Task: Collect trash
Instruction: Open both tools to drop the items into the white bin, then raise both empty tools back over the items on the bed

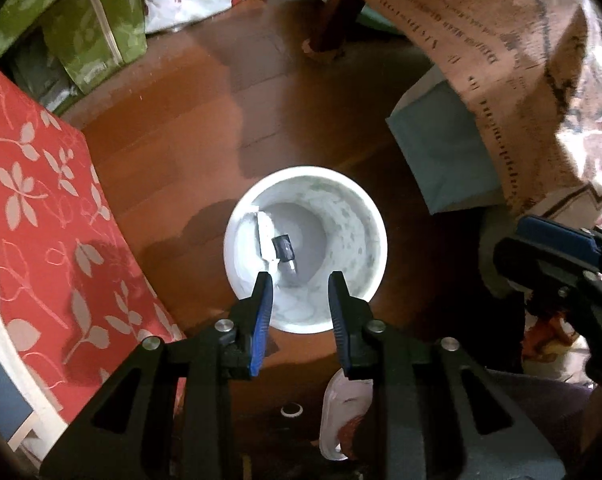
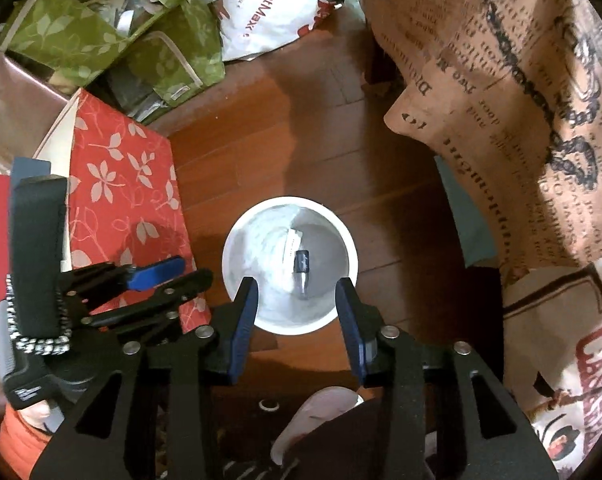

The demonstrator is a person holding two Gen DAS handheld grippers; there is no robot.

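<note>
Both grippers are held apart and empty over the white bin (image 1: 305,250): the left gripper (image 1: 300,280) is seen above its near rim, the right gripper (image 2: 297,286) likewise. A dark small tube (image 2: 302,270) and a white paper scrap (image 1: 266,242) are seen lying inside.

Looking straight down, I see the white bin (image 1: 305,250) with its mouth unobstructed beneath my left claw (image 1: 301,280). Bare wood floor (image 1: 189,120) runs ahead. The red floral box (image 1: 41,216) crowds the left, printed cloth (image 1: 533,92) overhangs the right, and green bags (image 2: 101,28) block the far-left corner.
</note>
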